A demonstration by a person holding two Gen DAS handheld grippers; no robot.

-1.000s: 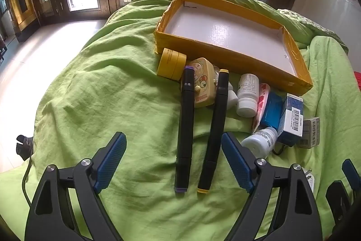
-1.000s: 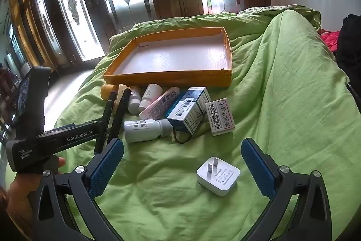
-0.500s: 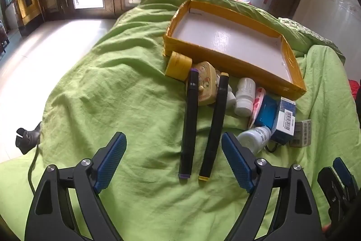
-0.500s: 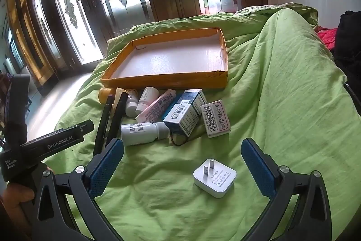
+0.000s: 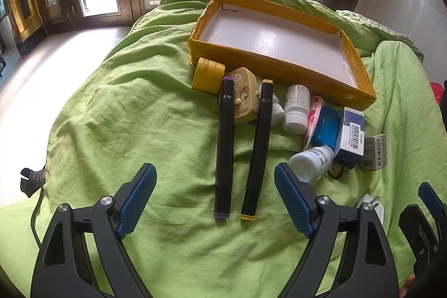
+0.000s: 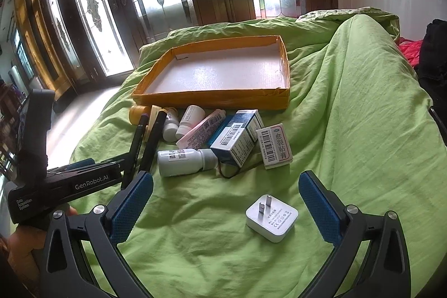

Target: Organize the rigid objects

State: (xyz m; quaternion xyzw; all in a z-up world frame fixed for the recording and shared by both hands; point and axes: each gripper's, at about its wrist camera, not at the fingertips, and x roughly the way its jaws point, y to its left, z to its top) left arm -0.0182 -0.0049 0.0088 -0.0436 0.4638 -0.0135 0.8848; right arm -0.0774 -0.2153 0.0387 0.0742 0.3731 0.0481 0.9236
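Here, the left gripper (image 5: 215, 196), jaws apart, frames two black markers (image 5: 225, 147). The right gripper (image 6: 226, 203), likewise spread, frames a white charger (image 6: 271, 217).

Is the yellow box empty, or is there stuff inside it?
Empty. The yellow box shows only its bare white floor in both views. The markers, bottles and cartons all lie outside it on the green blanket.

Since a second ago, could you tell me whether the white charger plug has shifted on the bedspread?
No. The charger plug keeps its place below the barcode box, prongs up.
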